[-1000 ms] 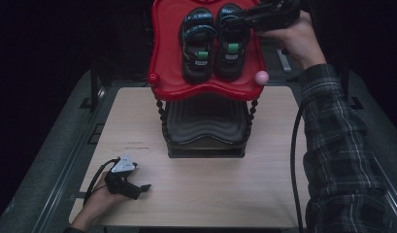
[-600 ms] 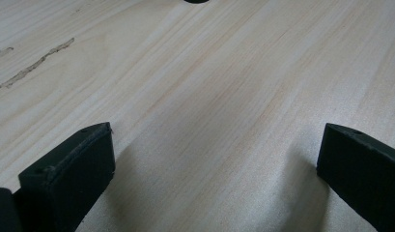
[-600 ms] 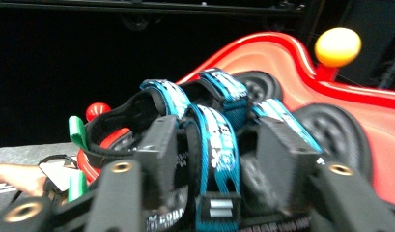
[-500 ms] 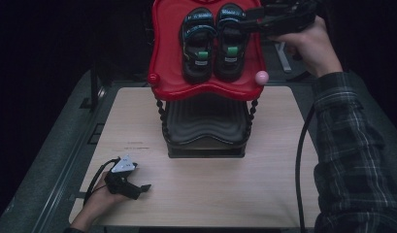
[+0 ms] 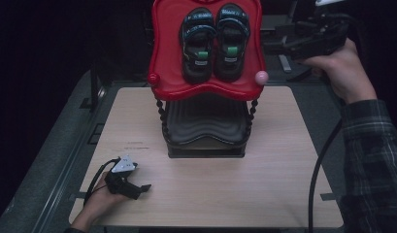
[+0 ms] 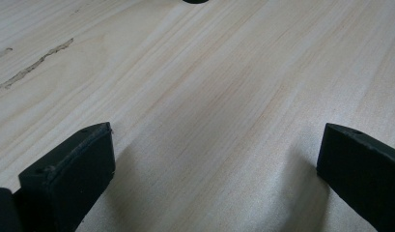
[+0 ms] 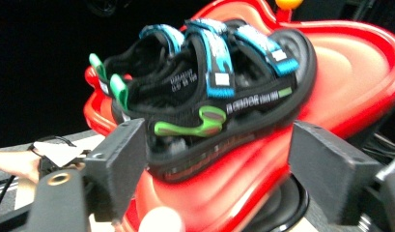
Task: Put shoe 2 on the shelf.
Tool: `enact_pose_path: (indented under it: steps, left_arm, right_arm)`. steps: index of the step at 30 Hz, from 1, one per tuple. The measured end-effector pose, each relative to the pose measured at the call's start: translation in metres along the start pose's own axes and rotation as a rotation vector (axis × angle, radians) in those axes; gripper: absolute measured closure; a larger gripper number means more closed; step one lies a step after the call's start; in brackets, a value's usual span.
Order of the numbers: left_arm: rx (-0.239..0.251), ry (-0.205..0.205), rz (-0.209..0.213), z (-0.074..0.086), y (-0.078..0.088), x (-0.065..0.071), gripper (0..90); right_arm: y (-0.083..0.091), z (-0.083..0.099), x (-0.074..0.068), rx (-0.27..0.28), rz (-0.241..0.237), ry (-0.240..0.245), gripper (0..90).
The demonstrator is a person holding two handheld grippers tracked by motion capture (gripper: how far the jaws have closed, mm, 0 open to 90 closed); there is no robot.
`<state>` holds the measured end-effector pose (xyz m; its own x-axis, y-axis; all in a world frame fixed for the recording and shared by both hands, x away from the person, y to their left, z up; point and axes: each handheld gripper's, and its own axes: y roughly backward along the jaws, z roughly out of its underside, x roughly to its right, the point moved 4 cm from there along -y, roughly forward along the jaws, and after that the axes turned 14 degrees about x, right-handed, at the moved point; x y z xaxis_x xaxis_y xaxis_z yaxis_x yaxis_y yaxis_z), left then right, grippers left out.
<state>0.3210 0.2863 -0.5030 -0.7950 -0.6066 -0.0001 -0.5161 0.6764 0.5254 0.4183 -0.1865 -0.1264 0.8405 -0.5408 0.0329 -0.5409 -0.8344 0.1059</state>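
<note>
Two black sandals (image 5: 215, 41) sit on the red tray (image 5: 162, 53); both grippers' jaws spread, the right gripper's (image 5: 276, 47) just widened.

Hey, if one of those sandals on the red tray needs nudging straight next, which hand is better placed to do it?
Probably the right gripper: it hovers open beside the red tray, jaws facing the sandals. The left gripper rests open on the table, far from them.

Two sandals (image 5: 216, 41) (a pair), one red tray (image 5: 162, 48), one black tray (image 5: 206, 128), two grippers (image 5: 124, 180).
</note>
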Motion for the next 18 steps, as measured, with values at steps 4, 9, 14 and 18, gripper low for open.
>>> enact_pose_path:
  steps: [4,9,14,18]
  left_arm:
    - [-0.002,0.000,0.000,0.000,0.000,0.000,0.0]
    - [-0.001,0.000,0.001,0.000,0.000,0.001,0.0]
    - [-0.003,-0.001,0.003,0.000,0.000,0.001,0.0]
    - [-0.006,-0.002,0.005,0.000,0.000,0.002,0.0]
  right_arm:
    - [0.013,0.013,-0.004,-0.010,0.029,-0.008,14.9]
    - [0.028,0.035,-0.009,-0.028,0.050,-0.018,13.2]
    - [0.043,0.063,-0.017,-0.022,0.059,-0.047,13.2]
    - [0.054,0.091,-0.024,-0.031,0.075,-0.073,13.2]
